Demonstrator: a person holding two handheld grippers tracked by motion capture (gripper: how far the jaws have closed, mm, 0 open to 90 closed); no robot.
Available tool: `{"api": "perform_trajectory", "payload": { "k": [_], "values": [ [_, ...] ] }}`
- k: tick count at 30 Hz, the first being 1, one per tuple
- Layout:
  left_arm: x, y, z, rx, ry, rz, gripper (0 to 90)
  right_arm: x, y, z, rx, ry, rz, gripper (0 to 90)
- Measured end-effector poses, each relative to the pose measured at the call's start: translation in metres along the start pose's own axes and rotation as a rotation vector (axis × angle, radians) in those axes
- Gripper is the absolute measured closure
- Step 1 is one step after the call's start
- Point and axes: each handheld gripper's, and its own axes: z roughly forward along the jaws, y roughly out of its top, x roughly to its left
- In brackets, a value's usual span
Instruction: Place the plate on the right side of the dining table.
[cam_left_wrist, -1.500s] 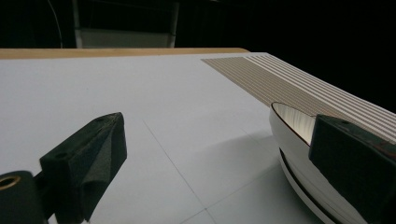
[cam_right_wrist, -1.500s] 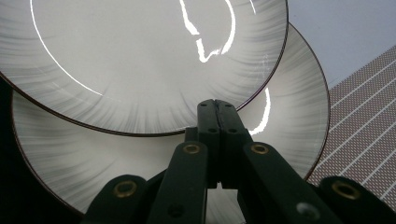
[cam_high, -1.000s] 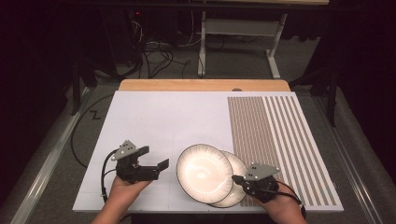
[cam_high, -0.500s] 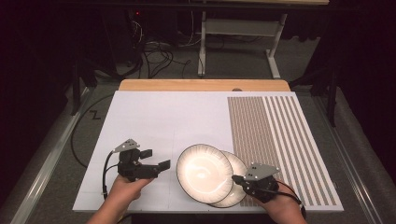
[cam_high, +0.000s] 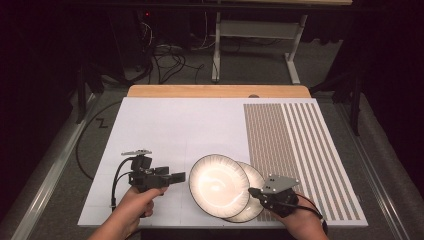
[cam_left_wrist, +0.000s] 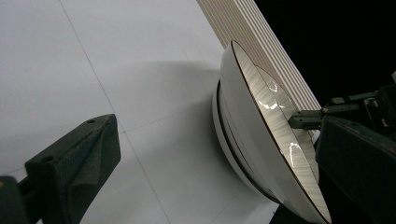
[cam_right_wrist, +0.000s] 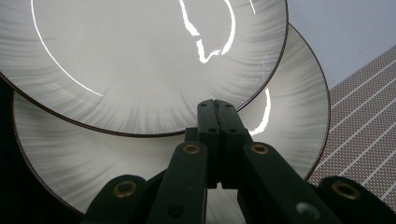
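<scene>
The main risk is the upper plate (cam_high: 218, 184) slipping: the right gripper (cam_high: 256, 193) has its jaws pressed together on a thin bit of that plate's rim, as the right gripper view shows, and so small a bite could let the glossy plate pivot, slide out and clatter onto the lower plate (cam_high: 250, 199) or off the near edge of the white table (cam_high: 165, 125). The upper plate sits tilted, its near-right rim in the right gripper and its far-left side raised, overlapping the lower plate, which lies flat at the table's near edge beside the striped mat (cam_high: 295, 145). The left gripper (cam_high: 176, 176) hangs just left of the upper plate, jaws wide and holding nothing; a hurried reach could knock the rim rather than straddle it.
</scene>
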Motion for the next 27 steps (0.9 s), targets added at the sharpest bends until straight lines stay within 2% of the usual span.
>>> {"api": "perform_trajectory", "payload": {
  "k": [2,4,11,17,22,27],
  "values": [
    [0.000,0.000,0.000,0.012,-0.007,-0.011,0.8,0.000,0.000,0.000,0.001,0.001,-0.002,90.0],
    [0.000,0.000,0.002,0.025,-0.024,-0.052,0.8,0.000,0.000,0.000,0.001,0.001,-0.002,90.0],
    [-0.001,-0.001,0.007,0.062,-0.035,-0.086,0.8,0.000,0.000,0.000,0.000,0.000,-0.002,90.0],
    [-0.004,-0.002,0.015,0.106,-0.050,-0.133,0.8,0.000,0.000,0.000,0.000,0.000,-0.002,90.0],
    [-0.006,-0.002,0.018,0.128,-0.058,-0.144,2.1,0.000,0.000,0.000,-0.001,0.000,-0.002,90.0],
    [-0.007,-0.002,0.024,0.162,-0.078,-0.176,3.1,0.000,0.000,0.000,-0.001,-0.001,-0.003,90.0]
  ]
}}
